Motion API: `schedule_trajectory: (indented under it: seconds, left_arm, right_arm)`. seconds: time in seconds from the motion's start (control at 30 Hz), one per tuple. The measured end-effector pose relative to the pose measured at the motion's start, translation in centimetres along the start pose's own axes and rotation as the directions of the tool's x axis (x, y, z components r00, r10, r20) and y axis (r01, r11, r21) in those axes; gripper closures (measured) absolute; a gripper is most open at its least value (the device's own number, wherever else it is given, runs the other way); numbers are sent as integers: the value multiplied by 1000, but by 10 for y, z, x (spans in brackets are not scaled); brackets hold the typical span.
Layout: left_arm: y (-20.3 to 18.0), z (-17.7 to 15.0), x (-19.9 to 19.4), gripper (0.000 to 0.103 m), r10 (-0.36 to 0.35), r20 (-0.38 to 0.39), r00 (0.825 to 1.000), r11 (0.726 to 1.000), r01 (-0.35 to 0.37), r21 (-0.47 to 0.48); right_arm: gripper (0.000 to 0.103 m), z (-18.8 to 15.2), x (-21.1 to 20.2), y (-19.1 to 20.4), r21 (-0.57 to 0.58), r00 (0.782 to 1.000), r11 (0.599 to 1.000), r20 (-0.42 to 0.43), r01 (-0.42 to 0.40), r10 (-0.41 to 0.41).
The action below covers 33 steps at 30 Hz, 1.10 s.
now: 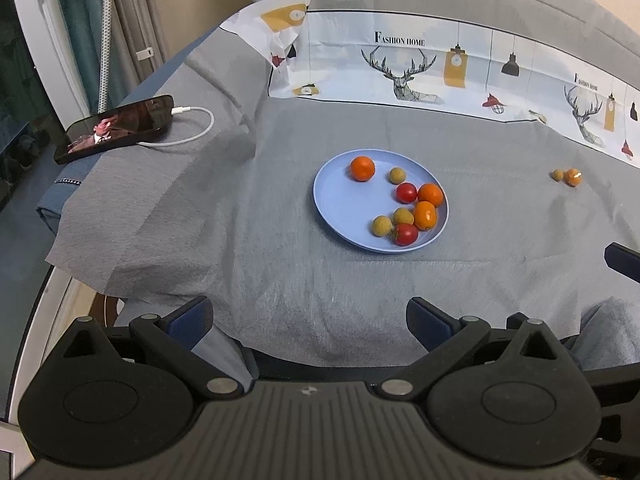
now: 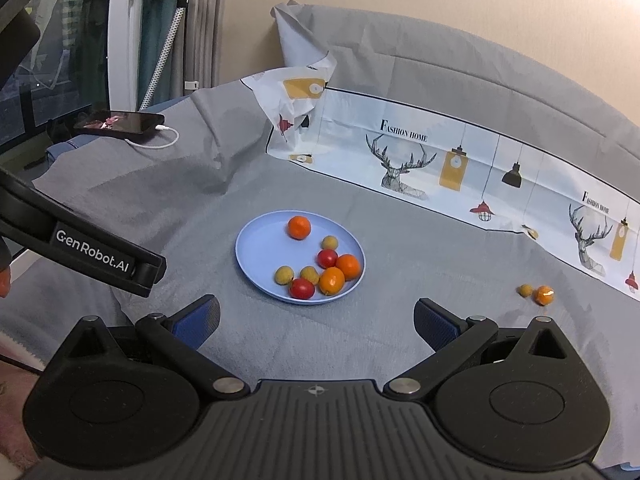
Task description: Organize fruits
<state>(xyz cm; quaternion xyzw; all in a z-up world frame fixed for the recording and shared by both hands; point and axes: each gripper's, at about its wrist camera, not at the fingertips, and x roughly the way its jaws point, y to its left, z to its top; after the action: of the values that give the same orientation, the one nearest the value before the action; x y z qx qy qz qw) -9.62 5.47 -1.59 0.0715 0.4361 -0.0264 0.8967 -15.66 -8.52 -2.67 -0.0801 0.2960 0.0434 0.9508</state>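
Holding both claws back near the table edge, we kept them empty. Our left gripper [image 1: 308, 320] had its fingers wide apart, and our right gripper [image 2: 316, 320] did too, so either could fit around a small fruit.

Most fruit sat on the blue plate [image 1: 340, 208]: three oranges, two red tomatoes and three little tan fruits, bunched toward one side. Two pieces lay apart on the grey cloth [image 1: 280, 280], well away from the plate: a small orange [image 2: 544, 295] and a tan fruit [image 2: 525, 290] touching it. We think those two belonged on the plate next, and the right claw was nearer.
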Motion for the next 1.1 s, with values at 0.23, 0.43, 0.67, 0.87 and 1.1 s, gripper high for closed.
schedule_trajectory:
  seconds: [0.23,0.43,0.67,0.87,1.1]
  left_arm:
    - [-10,4,10,0,7,-25,1000,1000,-6,28]
    - [-19,11,18,0,17,-41,999,998,-14,61]
    - [-44,24,32,0,22,-57,998,993,-15,119]
    - [-83,45,52,0,-5,-89,996,983,21,184]
    - [-152,94,82,0,-57,-90,994,963,79,258]
  right_arm:
    - [1,-2,10,-6,22,1000,1000,-22,-7,7]
    - [1,-4,19,-15,54,999,999,-39,-9,11]
    - [1,-9,30,-34,118,998,993,-64,0,7]
    - [1,-18,45,-72,214,994,973,-91,84,-66]
    - [1,-31,82,-171,376,954,877,-131,299,-269]
